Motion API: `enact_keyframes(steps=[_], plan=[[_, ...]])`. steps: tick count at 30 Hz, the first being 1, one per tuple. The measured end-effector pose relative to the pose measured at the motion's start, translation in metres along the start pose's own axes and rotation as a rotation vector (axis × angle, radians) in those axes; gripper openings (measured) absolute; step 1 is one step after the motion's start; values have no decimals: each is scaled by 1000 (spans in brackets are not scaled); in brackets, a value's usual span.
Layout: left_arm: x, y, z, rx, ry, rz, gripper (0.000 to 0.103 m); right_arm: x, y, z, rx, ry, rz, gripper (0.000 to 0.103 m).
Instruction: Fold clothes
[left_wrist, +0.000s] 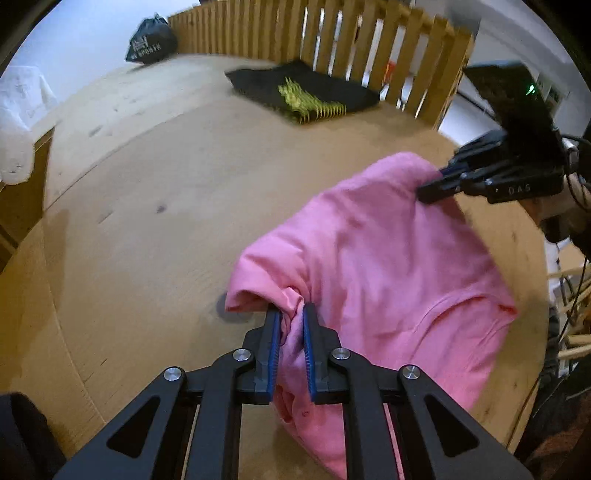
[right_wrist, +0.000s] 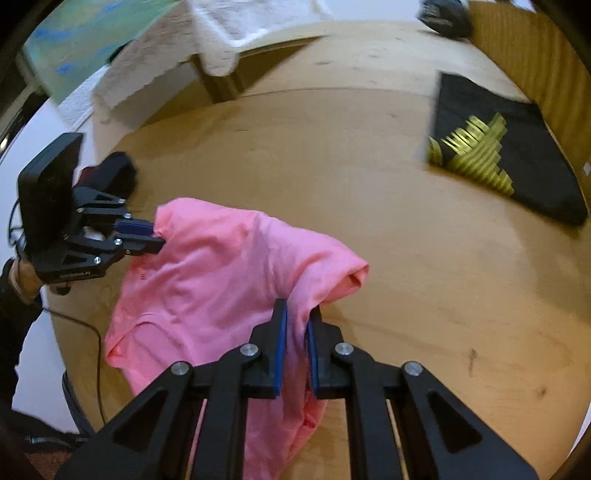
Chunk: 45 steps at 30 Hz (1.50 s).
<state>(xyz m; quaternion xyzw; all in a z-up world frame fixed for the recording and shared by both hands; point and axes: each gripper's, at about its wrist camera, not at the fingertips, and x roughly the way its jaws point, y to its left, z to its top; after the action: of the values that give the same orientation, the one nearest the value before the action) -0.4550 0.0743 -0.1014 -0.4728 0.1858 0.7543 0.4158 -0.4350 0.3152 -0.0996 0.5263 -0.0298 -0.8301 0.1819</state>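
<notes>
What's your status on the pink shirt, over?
Left gripper and right gripper both shut on pink shirt. Shirt lifted, bunched, unfolded over wooden table. Folded black shirt lies far side, clear.

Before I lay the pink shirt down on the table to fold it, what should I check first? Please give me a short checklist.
1. Left hand-held gripper shut on the pink shirt: ok.
2. Right hand-held gripper shut on the shirt: ok.
3. Shirt stretched flat between both: not ok, it sags and bunches.
4. Bare table ahead for laying it: ok.
5. Folded black shirt apart from the pink one: ok.
6. Sleeves untwisted: cannot tell.
</notes>
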Motion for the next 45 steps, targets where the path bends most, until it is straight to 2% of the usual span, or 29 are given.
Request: enact_keyframes(steps=[4, 5, 6, 8, 11, 14, 19, 24, 26, 30, 35, 39, 45], plan=[[3, 10, 4, -57, 44, 38, 21, 13, -10, -4, 44, 72, -63, 19], [-2, 16, 0, -87, 45, 45, 34, 11, -12, -6, 58, 75, -61, 25], [-8, 20, -5, -114, 48, 38, 39, 6, -13, -9, 72, 74, -55, 28], [-24, 24, -16, -161, 56, 12, 43, -2, -15, -15, 100, 74, -42, 39], [-26, 19, -17, -219, 101, -39, 51, 0, -16, -22, 155, 109, -7, 42], [-10, 11, -14, -262, 145, -92, 52, 4, -16, -30, 213, 146, 24, 43], [5, 1, -11, -285, 187, -107, 52, 5, -10, -41, 243, 169, 26, 45], [4, -2, -9, -287, 191, -70, 54, 5, -3, -43, 246, 149, -35, 46], [6, 0, -8, -305, 194, -66, 54, -2, -9, -46, 294, 129, -5, 46], [14, 2, -12, -340, 203, -81, 55, 1, -14, -51, 315, 195, -5, 46], [20, -5, -7, -332, 198, -95, 60, 4, -8, -55, 318, 207, 23, 51], [25, -17, -1, -301, 212, -121, 61, 5, 9, -55, 227, 194, -23, 60], [32, -36, 4, -205, 257, -37, 61, 10, 35, -56, 85, 167, -103, 61]])
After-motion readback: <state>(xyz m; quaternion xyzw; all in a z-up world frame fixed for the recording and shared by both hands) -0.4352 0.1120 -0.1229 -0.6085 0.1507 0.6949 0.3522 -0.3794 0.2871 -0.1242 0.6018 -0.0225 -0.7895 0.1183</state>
